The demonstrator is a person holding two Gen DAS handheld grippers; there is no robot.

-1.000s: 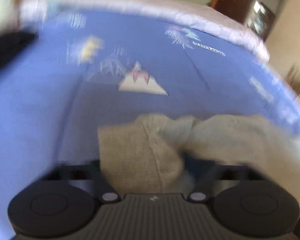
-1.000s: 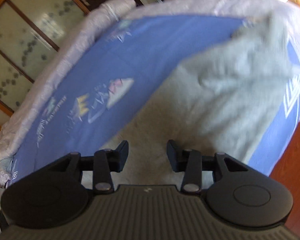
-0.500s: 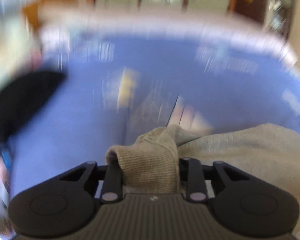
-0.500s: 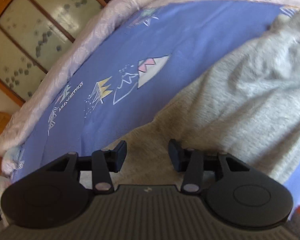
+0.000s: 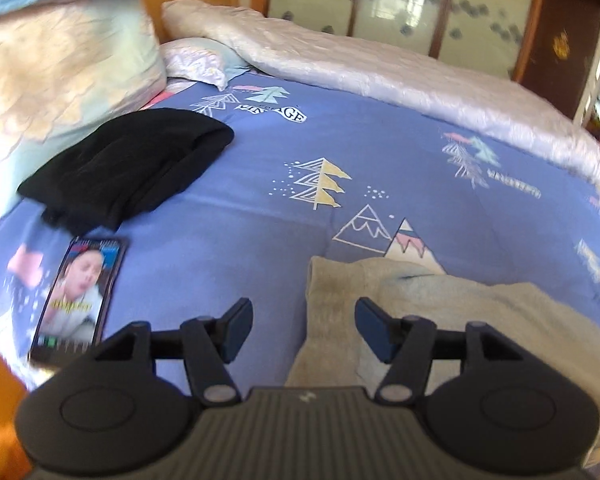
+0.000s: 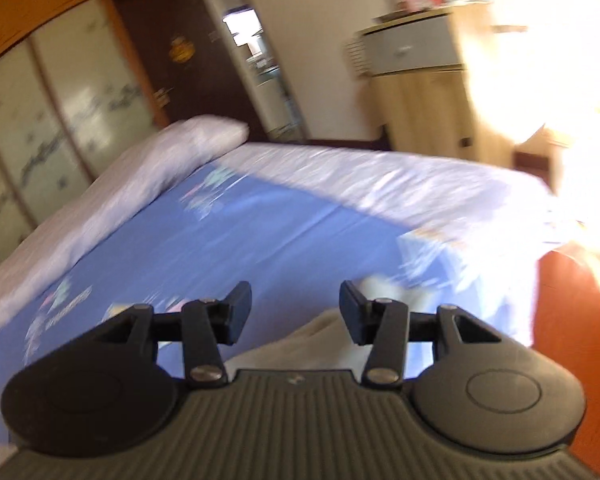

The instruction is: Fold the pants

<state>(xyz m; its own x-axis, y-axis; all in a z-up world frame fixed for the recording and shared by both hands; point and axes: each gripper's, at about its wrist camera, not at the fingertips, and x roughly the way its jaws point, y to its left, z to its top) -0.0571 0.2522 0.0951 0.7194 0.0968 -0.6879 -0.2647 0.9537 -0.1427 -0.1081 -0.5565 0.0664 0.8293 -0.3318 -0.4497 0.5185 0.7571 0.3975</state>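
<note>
The beige knit pants (image 5: 452,312) lie bunched on the blue patterned bedsheet (image 5: 260,208). In the left wrist view a folded edge of the pants runs between the fingers of my left gripper (image 5: 304,326), which is open and holds nothing. My right gripper (image 6: 294,310) is open and empty, raised above the bed; a strip of the beige pants (image 6: 300,344) shows just below and between its fingers. The rest of the pants is out of that view.
A black garment (image 5: 128,164) lies at the left of the sheet, with a lit phone (image 5: 80,292) in front of it. Pillows (image 5: 60,68) stand at the far left. A pale quilt (image 5: 400,76) runs along the far side. A wooden cabinet (image 6: 424,80) stands beyond the bed's foot.
My left gripper was shut on the pants' edge and has opened, letting the cloth drop onto the sheet. My right gripper stayed open and has lifted and swung away from the pants.
</note>
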